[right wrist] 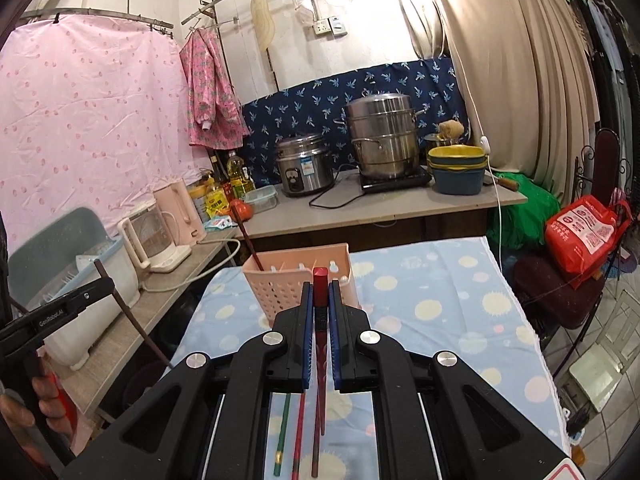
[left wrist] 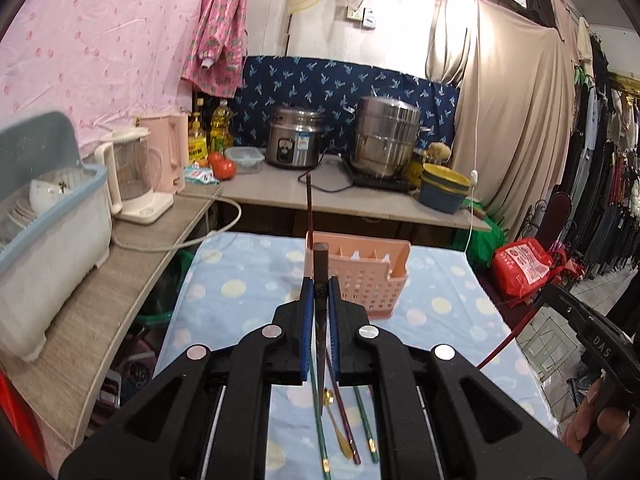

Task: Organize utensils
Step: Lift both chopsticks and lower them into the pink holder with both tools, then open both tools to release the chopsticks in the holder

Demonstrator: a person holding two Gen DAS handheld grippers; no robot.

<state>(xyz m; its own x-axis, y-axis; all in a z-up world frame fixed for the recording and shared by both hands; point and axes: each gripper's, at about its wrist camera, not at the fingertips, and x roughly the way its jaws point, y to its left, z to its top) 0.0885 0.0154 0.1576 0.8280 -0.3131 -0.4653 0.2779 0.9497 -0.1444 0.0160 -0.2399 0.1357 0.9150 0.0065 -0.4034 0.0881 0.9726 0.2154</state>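
Left claw (left wrist: 320, 292): pressed tight on a dark brown chopstick (left wrist: 320, 268), which rises between the blue pads and runs back down under the claw toward the table.
Right claw (right wrist: 320, 296): clamped on a red chopstick (right wrist: 320, 280) — its square top stands just above the pads, the rest tapering down behind them.
Pink utensil basket (left wrist: 372, 280): stands on the dotted blue cloth (left wrist: 240, 276) just ahead of both claws, its top divided into compartments.
Done so far: one dark chopstick (left wrist: 309, 200) already leans in the basket's left end compartment; it is the only piece seen inside.
In hand: two chopsticks lifted off the table and held near the basket — judged to be on their way into it, not yet dropped.
Left on the table: green-handled chopsticks (left wrist: 320, 420), a gold spoon (left wrist: 330, 396) and a reddish chopstick (left wrist: 344, 412) lie loose on the cloth below the left claw.
Progress: early by my reckoning — one in, two carried, several still to be picked up.
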